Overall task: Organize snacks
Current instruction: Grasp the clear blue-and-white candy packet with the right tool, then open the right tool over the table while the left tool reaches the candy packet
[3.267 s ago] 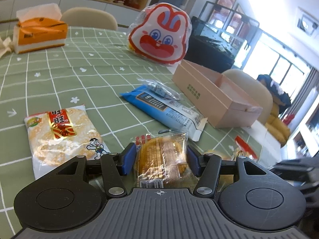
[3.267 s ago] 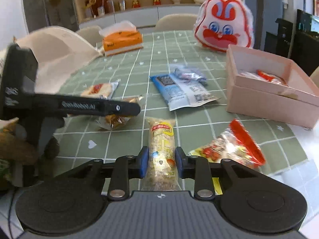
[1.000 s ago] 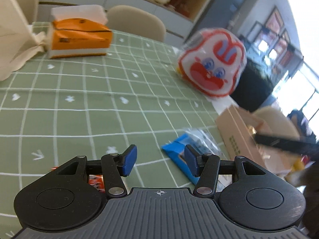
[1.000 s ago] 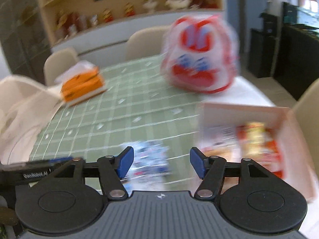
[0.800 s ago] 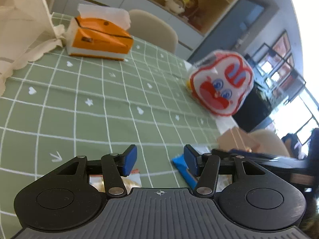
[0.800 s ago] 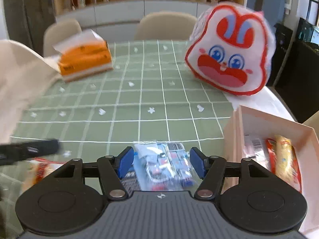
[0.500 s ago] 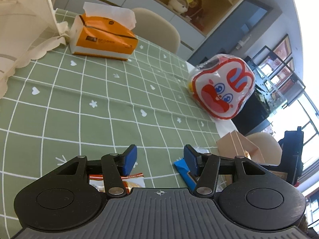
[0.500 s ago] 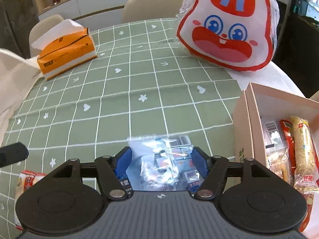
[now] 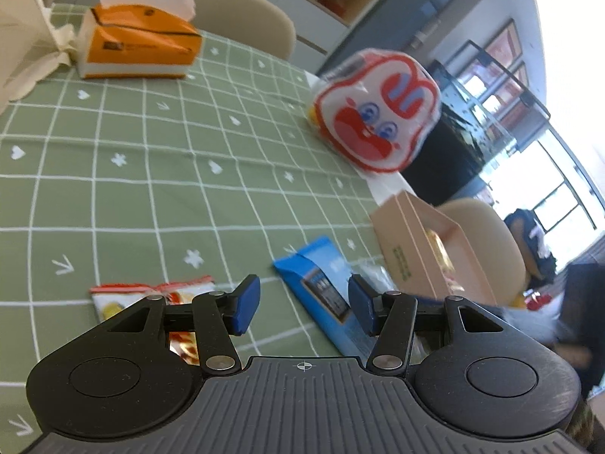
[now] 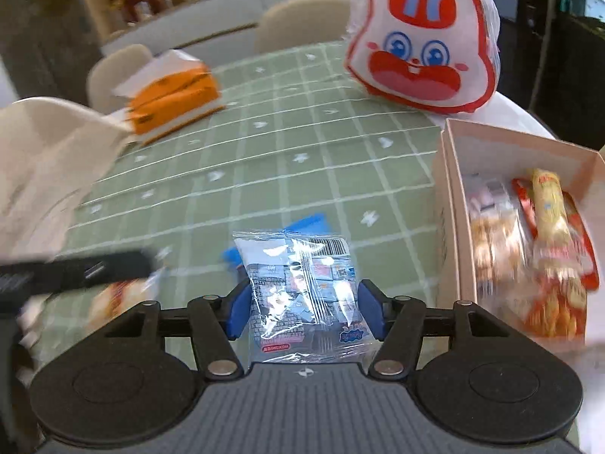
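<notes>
Two hand-held grippers were over the green checked desk (image 9: 159, 174). The right hand-held gripper (image 10: 304, 312) had a clear snack packet (image 10: 302, 295) between its blue pads, the jaws closing on it; whether the pads already pressed on the packet could not be told. The packet lay on top of a blue packet (image 10: 306, 223), with the pink box (image 10: 450, 204) just to its right. The box already held several snacks (image 10: 544, 234), and its near wall stood close beside the right finger.

The left hand-held gripper (image 9: 304, 308) stood open and empty above the desk. A rice-cracker packet (image 9: 151, 291) lay under its left finger, and the blue packet (image 9: 321, 287) lay beneath its right finger, reaching toward the box (image 9: 416, 249).

Beyond the packets the desk was bare cloth up to the tissue box (image 9: 140, 45) at the far left and the rabbit bag (image 9: 378, 113) at the far right edge. A pale cloth (image 10: 45, 159) covered the left side.
</notes>
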### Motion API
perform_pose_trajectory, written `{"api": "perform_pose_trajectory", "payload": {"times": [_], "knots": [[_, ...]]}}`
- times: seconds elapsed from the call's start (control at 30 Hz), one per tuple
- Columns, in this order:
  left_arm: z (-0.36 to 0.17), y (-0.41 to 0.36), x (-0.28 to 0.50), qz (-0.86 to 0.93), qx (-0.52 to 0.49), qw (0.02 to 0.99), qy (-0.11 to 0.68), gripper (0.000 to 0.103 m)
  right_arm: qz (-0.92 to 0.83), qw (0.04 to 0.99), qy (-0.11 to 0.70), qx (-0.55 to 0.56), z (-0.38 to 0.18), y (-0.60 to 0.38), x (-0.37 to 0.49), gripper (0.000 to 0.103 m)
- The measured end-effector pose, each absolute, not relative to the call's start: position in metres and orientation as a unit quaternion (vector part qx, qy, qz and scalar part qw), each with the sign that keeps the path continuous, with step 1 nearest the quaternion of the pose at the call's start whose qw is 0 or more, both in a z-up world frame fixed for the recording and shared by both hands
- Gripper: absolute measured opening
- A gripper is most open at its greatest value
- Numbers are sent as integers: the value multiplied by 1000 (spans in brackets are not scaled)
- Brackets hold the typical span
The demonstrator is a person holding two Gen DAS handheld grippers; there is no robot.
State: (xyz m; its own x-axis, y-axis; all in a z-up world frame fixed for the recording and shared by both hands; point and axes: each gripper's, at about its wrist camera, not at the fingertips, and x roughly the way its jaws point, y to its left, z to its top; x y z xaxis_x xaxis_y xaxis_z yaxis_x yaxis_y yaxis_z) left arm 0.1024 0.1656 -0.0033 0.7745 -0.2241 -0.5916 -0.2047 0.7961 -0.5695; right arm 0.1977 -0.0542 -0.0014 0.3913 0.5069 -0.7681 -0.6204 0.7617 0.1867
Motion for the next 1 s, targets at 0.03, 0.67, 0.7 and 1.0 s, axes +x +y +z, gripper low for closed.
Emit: {"api": "perform_pose_trajectory", "payload": {"times": [0.03, 0.67, 0.7, 1.0], "knots": [[-3, 163, 102, -10, -321, 885, 337, 57, 352, 825, 438, -60, 2, -61, 186, 60], [7, 89, 93, -91, -234, 890, 381, 57, 284, 879, 353, -145, -36, -173, 101, 70], [6, 83, 91, -93, -220, 891, 387, 57, 277, 880, 355, -150, -40, -178, 100, 70], [-16, 69, 61, -104, -198, 857, 464, 57, 199, 921, 317, -108, -50, -240, 114, 71]]}}
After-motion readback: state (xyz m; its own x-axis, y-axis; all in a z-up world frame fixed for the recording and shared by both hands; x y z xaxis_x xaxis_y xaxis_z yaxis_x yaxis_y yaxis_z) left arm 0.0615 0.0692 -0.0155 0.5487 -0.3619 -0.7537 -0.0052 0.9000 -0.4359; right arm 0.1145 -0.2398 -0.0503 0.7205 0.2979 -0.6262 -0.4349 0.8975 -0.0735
